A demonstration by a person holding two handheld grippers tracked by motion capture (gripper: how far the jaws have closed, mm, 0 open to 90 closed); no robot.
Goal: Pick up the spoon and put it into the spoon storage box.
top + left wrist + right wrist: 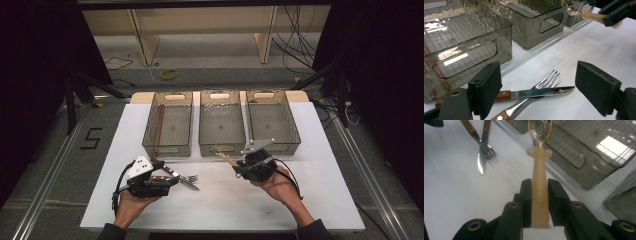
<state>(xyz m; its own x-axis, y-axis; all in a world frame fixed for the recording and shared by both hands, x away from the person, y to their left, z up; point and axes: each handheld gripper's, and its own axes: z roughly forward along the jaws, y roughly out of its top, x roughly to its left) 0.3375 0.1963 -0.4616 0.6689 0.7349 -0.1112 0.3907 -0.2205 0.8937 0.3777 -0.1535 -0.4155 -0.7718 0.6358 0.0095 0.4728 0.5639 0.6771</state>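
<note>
Spoon [539,182] has a cream handle and clear bowl.

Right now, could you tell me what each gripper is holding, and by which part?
The right gripper clamps a spoon by its beige handle. The left gripper is open and holds nothing.

Three smoky plastic bins [168,142] stand abreast on the white table [310,175].

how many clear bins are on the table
3, in a row along the far edge of the table: the left bin with brown sticks inside, the middle bin, and the right bin.
</note>
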